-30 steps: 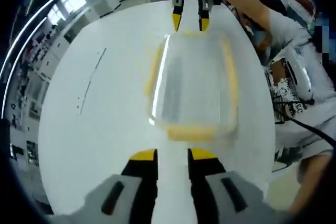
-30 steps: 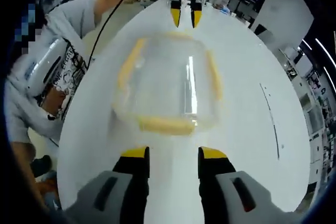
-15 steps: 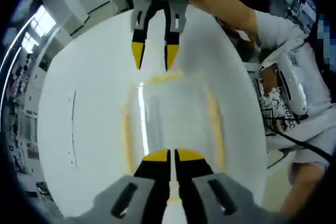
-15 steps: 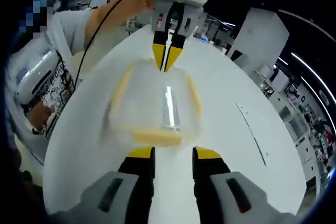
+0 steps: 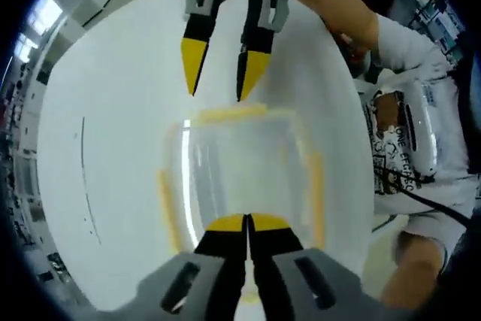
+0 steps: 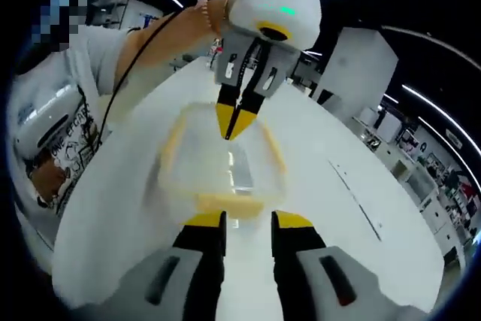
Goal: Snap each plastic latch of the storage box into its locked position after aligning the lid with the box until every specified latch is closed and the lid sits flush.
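Two grippers meet at opposite ends of a clear storage box on a white bench.

The storage box (image 5: 240, 163) with its transparent lid (image 6: 222, 163) sits on the white bench (image 5: 113, 133), well in from the bench's edges, with yellow latches (image 5: 316, 186) along its sides. In the left gripper view, the left gripper (image 5: 246, 223) has its yellow-tipped jaws pressed together over the near end of the box, at the yellow latch there. The right gripper (image 5: 222, 73) hangs over the far end with its jaws parted, tips just above the far latch (image 5: 225, 114). In the right gripper view, its own jaws stand apart just short of the near latch (image 6: 229, 202). A person (image 5: 406, 133) in a white printed shirt stands at the bench edge.
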